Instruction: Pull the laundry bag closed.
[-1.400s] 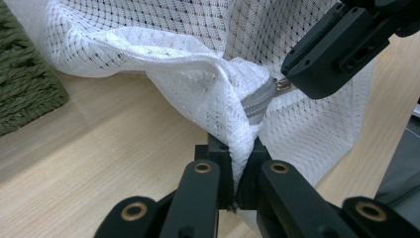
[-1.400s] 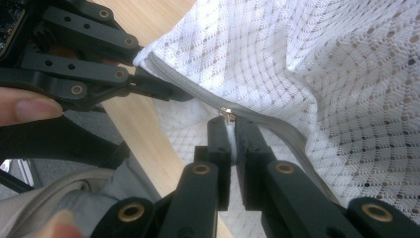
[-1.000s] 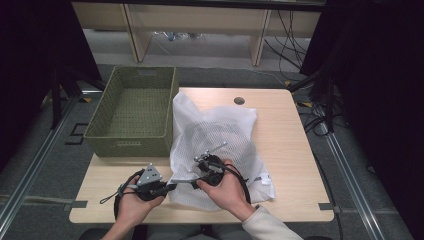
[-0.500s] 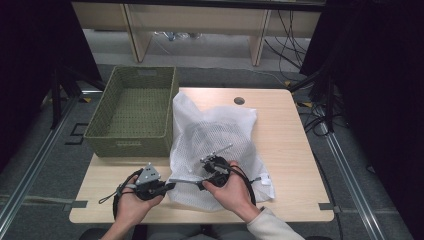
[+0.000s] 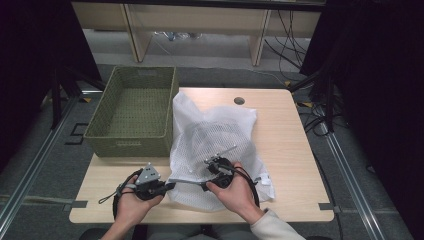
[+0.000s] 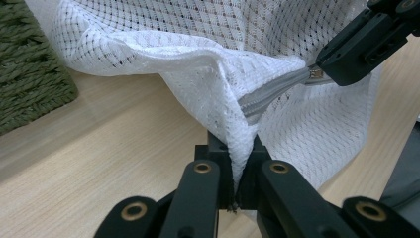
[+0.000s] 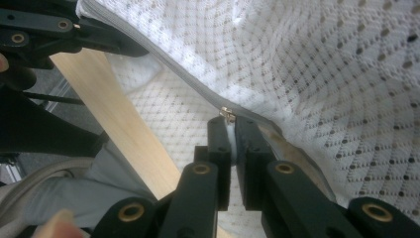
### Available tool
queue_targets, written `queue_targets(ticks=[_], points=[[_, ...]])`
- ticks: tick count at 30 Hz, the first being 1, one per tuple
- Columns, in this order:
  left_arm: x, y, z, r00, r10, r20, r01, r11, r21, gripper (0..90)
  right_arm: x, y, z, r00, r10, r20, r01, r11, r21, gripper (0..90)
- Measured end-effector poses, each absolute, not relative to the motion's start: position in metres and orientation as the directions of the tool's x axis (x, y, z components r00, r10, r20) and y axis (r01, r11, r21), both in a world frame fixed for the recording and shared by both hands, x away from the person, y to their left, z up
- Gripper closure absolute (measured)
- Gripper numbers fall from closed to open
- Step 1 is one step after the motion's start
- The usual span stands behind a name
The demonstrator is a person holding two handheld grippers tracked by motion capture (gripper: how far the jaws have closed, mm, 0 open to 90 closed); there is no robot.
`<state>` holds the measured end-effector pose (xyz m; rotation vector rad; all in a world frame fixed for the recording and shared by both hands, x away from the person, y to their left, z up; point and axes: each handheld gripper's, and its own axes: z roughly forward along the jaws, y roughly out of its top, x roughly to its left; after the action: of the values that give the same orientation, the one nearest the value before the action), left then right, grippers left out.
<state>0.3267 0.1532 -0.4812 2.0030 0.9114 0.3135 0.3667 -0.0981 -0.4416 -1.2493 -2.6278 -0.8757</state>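
Both grippers clamped on mesh bag's zipper edge.
Left gripper (image 6: 240, 166) pinches the white mesh bag (image 5: 220, 145) corner; right gripper (image 7: 233, 130) grips the zipper pull (image 7: 227, 113). Bag lies on table (image 5: 285, 125) beside green basket (image 5: 135, 112).

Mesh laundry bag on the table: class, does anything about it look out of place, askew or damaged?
Nothing stands out. The mesh bag lies crumpled beside the green basket, undamaged, its zipper stretched between both shut grippers.

A light wooden table (image 5: 290, 150) carries a green woven basket (image 5: 134, 112) beside a white mesh bag (image 5: 220, 135).
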Motion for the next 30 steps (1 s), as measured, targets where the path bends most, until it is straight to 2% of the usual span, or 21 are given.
queue_targets(ticks=[3, 13, 14, 16, 17, 19, 22, 25, 27, 30], points=[[0.326, 0.152, -0.482, 0.686, 0.712, -0.151, 0.499, -0.309, 0.810, 88.2, 0.367, -0.102, -0.442, -0.659, 0.681, 0.321, 0.737, 0.498, 0.457, 87.1], [0.327, 0.153, -0.482, 0.685, 0.717, -0.130, 0.490, -0.322, 0.810, 88.3, 0.365, -0.112, -0.442, -0.629, 0.696, 0.347, 0.765, 0.474, 0.436, 87.1], [0.326, 0.150, -0.483, 0.669, 0.724, -0.172, 0.501, -0.267, 0.823, 88.3, 0.365, -0.113, -0.442, -0.631, 0.694, 0.346, 0.763, 0.474, 0.440, 87.1], [0.326, 0.150, -0.483, 0.672, 0.722, -0.167, 0.500, -0.275, 0.821, 88.3, 0.366, -0.116, -0.442, -0.644, 0.687, 0.336, 0.752, 0.488, 0.444, 87.1], [0.328, 0.157, -0.481, 0.713, 0.692, -0.117, 0.486, -0.367, 0.793, 88.3, 0.366, -0.116, -0.443, -0.650, 0.684, 0.332, 0.746, 0.491, 0.449, 87.1], [0.327, 0.154, -0.482, 0.685, 0.713, -0.150, 0.508, -0.320, 0.799, 88.2, 0.366, -0.118, -0.443, -0.647, 0.686, 0.333, 0.749, 0.489, 0.447, 87.1], [0.328, 0.157, -0.481, 0.703, 0.700, -0.124, 0.491, -0.351, 0.798, 88.2, 0.366, -0.120, -0.443, -0.649, 0.685, 0.331, 0.747, 0.494, 0.445, 87.1], [0.328, 0.157, -0.482, 0.695, 0.706, -0.134, 0.494, -0.334, 0.802, 88.3, 0.365, -0.123, -0.442, -0.630, 0.707, 0.323, 0.760, 0.474, 0.444, 87.1], [0.327, 0.153, -0.483, 0.668, 0.724, -0.173, 0.510, -0.276, 0.815, 88.3, 0.364, -0.125, -0.442, -0.628, 0.707, 0.326, 0.762, 0.473, 0.442, 87.1], [0.328, 0.154, -0.483, 0.670, 0.723, -0.166, 0.507, -0.283, 0.814, 88.2, 0.364, -0.126, -0.443, -0.626, 0.712, 0.318, 0.762, 0.471, 0.445, 87.1]])
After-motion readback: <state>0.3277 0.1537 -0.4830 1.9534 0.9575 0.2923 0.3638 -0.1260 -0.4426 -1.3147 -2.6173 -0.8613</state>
